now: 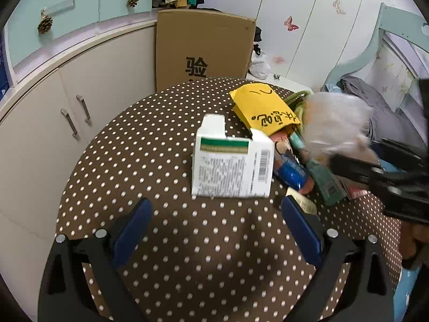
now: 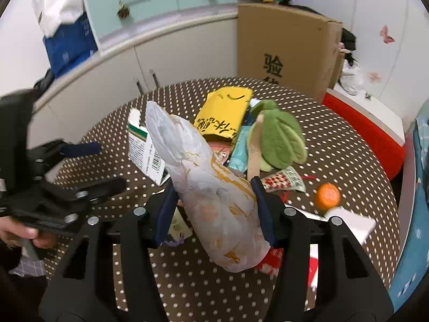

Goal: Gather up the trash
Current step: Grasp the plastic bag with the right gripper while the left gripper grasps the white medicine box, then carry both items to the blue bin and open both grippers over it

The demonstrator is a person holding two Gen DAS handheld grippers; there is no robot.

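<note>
My right gripper (image 2: 213, 187) is shut on a crumpled whitish plastic bag with orange print (image 2: 211, 187), held above the table. The bag also shows blurred in the left wrist view (image 1: 335, 126). My left gripper (image 1: 215, 212) is open and empty, just short of a white carton with a green stripe and barcode (image 1: 232, 166), which also shows in the right wrist view (image 2: 143, 147). A yellow paper bag (image 1: 264, 110) lies behind the carton among wrappers (image 1: 295, 171).
The round table has a brown polka-dot cloth (image 1: 187, 255). A green plush (image 2: 278, 136), an orange (image 2: 327, 196), a red-white wrapper (image 2: 284, 179) and white paper (image 2: 351, 222) lie on it. A tall cardboard box (image 1: 203, 48) and cabinets (image 1: 53, 123) stand behind.
</note>
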